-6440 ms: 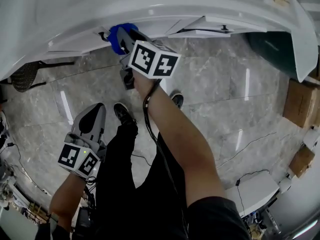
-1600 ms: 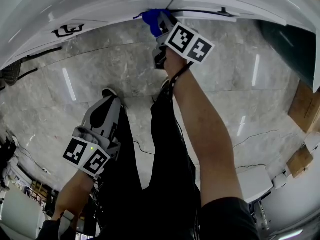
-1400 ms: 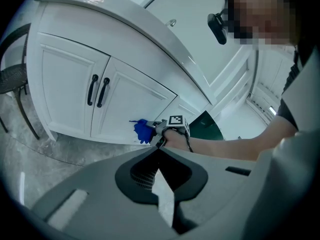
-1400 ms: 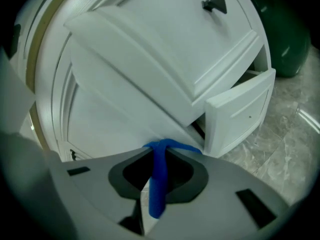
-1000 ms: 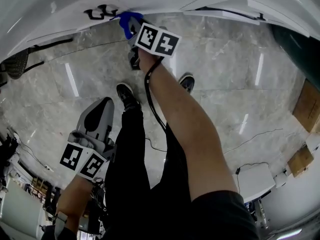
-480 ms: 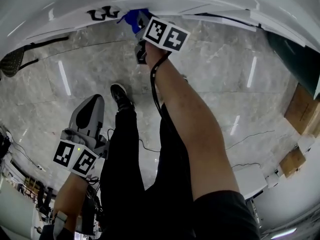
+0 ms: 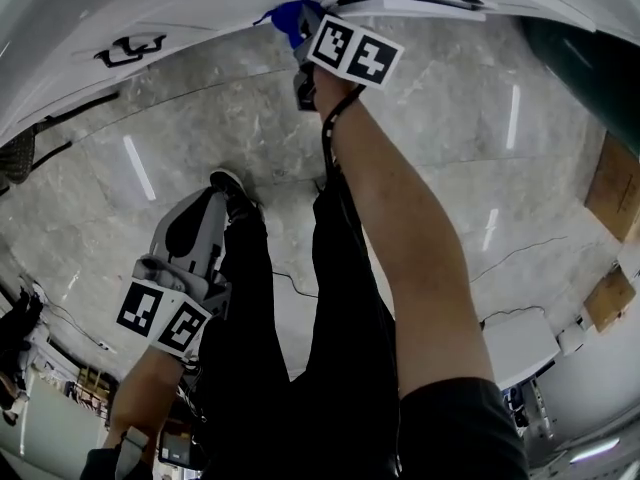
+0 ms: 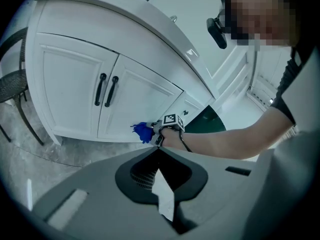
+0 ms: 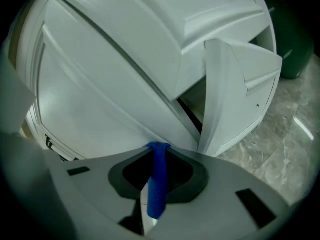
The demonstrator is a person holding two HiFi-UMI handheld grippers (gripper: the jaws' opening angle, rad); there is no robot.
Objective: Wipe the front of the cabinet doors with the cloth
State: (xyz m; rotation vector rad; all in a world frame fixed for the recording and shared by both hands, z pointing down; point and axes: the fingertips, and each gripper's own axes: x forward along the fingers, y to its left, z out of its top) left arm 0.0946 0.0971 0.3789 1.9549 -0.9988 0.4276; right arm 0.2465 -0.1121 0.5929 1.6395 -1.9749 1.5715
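A blue cloth [image 7: 287, 15] [image 9: 158, 181] is pressed against the white cabinet door [image 9: 100, 99], low on its front. My right gripper [image 7: 304, 30] [image 9: 158, 151] is shut on it at the end of an outstretched arm. In the left gripper view, the blue cloth [image 8: 143, 131] touches the right-hand door [image 8: 137, 96], right of the two black handles [image 8: 106, 90]. My left gripper [image 7: 192, 230] [image 8: 159, 151] hangs low beside the person's legs, shut and holding nothing, well away from the cabinet.
Just right of the cloth, a further cabinet door [image 9: 231, 91] stands ajar. A dark green bin [image 7: 592, 63] and cardboard boxes [image 7: 612, 183] are at the right. A black chair [image 8: 12, 84] stands left of the cabinet. Cables lie on the marble floor [image 7: 200, 118].
My right gripper has slid the cloth to the right along the cabinet front, farther from the black handles. The left gripper stays low and has hardly moved.
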